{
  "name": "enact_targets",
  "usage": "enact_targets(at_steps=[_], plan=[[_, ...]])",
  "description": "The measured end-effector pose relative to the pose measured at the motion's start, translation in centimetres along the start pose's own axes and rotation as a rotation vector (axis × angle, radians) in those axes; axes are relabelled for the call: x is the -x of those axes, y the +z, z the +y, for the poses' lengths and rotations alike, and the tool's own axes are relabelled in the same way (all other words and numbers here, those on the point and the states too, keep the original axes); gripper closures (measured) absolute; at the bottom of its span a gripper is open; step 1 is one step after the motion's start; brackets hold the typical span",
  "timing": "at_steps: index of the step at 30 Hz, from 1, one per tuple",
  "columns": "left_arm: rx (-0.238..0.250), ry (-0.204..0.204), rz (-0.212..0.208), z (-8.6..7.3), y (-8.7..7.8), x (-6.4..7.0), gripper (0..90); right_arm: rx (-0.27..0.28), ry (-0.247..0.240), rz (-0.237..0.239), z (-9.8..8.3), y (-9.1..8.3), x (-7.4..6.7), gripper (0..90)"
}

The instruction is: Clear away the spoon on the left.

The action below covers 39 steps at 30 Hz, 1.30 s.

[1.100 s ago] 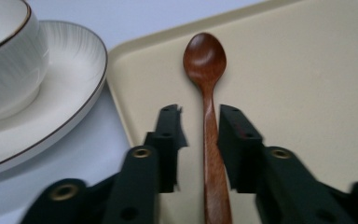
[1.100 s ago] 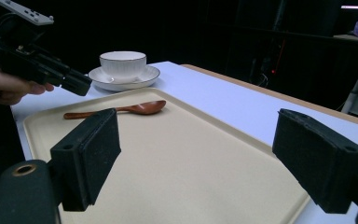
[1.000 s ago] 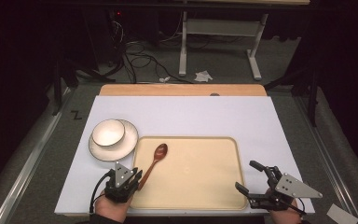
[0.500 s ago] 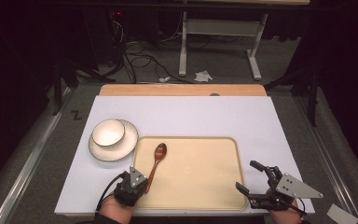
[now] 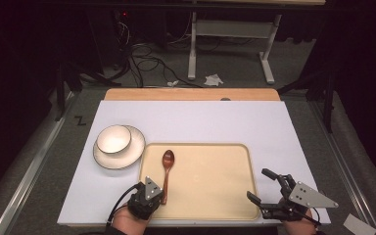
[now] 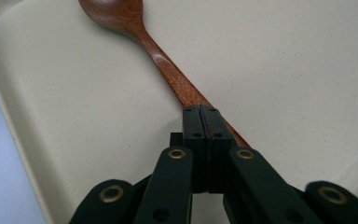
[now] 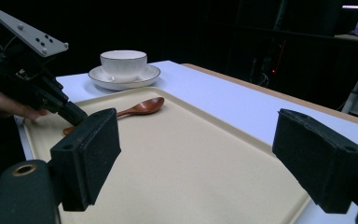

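Now, high view: your left gripper [image 5: 152, 193] has slid in from the tray's left edge over the last second and sits on the lower end of the wooden spoon [image 5: 167, 169], whose bowl points up the tray [image 5: 210, 169] near its left rim; the spoon itself lies where it lay before. That reads as the grasp being made, with the lift not yet begun. Your right gripper [image 5: 270, 187] hangs at the tray's right near corner, jaws spread, nothing between them. White bowl [image 5: 113, 138] stands on its saucer [image 5: 136, 147] just left of the tray, apart from the spoon. Left gripper view: the two black jaws have finished closing and are clenched together on the spoon's handle [image 6: 177, 81], which runs out from under them toward the bowl end; the spoon lies flat on the tray floor [image 6: 284, 70]. Right gripper view: pads [image 7: 91, 156] wide apart over bare tray [image 7: 191, 158]; across it the left gripper [image 7: 72, 113] pins the spoon [image 7: 140, 108], bowl and saucer [image 7: 123, 70] behind. Nothing blocks a lift; the tray rim and saucer are the nearest things to clear.
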<state>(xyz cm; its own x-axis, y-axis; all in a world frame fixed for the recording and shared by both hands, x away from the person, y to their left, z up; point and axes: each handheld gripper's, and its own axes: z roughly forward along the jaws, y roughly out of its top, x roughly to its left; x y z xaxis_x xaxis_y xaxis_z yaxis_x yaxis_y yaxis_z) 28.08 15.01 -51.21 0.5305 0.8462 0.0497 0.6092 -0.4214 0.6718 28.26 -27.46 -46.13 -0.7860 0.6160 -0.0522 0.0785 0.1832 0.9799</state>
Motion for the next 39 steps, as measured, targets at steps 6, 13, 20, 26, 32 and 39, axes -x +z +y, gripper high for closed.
enact_targets(at_steps=[6, 13, 20, 26, 32, 39], plan=[[0.005, 0.022, -0.032, 0.3, 0.2, 0.9, 89.9, -0.003, -0.005, 0.002, 0.0, 0.1, 0.0, 16.2], [0.016, 0.032, -0.060, 0.5, 0.3, 1.5, 85.9, -0.008, -0.002, 0.002, 0.0, 0.1, -0.1, 16.2], [0.025, 0.032, -0.059, 0.5, 0.2, 1.5, 71.0, -0.008, -0.006, 0.002, 0.0, 0.1, 0.0, 16.2], [0.078, -0.016, -0.055, 0.5, -0.5, 0.3, 61.7, -0.005, -0.001, -0.004, 0.0, 0.0, -0.1, 16.2], [0.169, -0.043, -0.033, 0.3, -1.8, -1.1, 48.2, -0.010, -0.002, -0.006, 0.0, -0.1, -0.1, 16.2], [0.259, -0.063, 0.005, 0.1, -3.5, -2.5, 11.3, -0.011, -0.008, -0.005, 0.0, -0.1, -0.1, 16.2]])
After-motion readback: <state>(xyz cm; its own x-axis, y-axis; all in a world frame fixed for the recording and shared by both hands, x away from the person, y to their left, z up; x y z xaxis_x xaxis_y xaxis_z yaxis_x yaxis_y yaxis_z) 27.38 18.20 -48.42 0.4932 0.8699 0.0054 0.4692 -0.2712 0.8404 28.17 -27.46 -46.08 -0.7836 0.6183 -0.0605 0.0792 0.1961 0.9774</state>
